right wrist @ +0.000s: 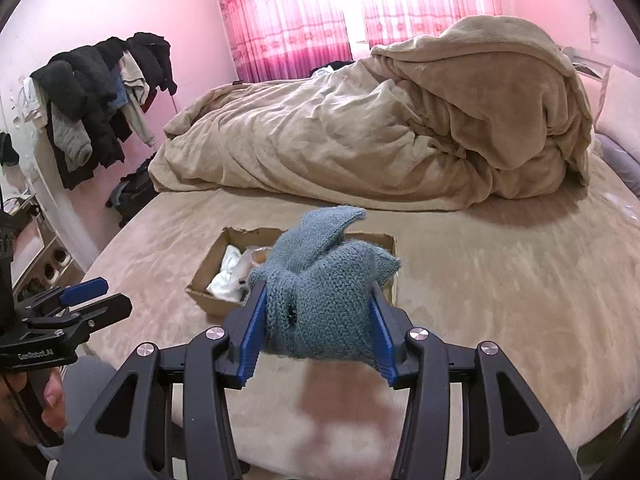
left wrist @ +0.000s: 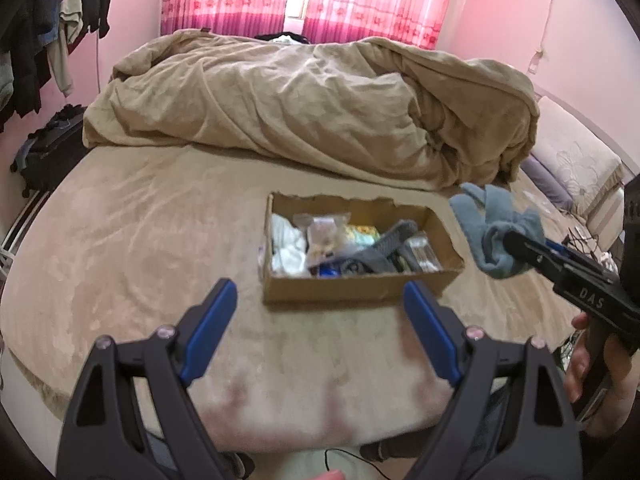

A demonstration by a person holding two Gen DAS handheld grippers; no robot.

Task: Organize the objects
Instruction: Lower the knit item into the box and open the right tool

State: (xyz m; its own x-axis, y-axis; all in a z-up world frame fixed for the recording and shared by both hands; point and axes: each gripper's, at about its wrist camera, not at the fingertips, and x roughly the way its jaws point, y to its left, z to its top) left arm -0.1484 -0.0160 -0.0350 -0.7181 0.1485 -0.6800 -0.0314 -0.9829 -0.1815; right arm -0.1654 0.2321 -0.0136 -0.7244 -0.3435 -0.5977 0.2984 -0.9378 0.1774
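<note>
A cardboard box (left wrist: 352, 288) sits on the beige bed and holds a white cloth (left wrist: 289, 248), plastic packets and a grey item. My left gripper (left wrist: 320, 296) is open and empty, just in front of the box. My right gripper (right wrist: 318, 300) is shut on a bundle of blue-grey knitted socks (right wrist: 320, 292) and holds it in the air in front of the box (right wrist: 208, 300). In the left wrist view the socks (left wrist: 496, 232) hang right of the box, held by the right gripper (left wrist: 516, 246).
A rumpled beige duvet (left wrist: 312, 100) lies across the far half of the bed. A rack of dark clothes (right wrist: 96, 100) and a dark suitcase (right wrist: 132, 192) stand by the left wall. Pillows (left wrist: 568, 168) and cables lie at the right.
</note>
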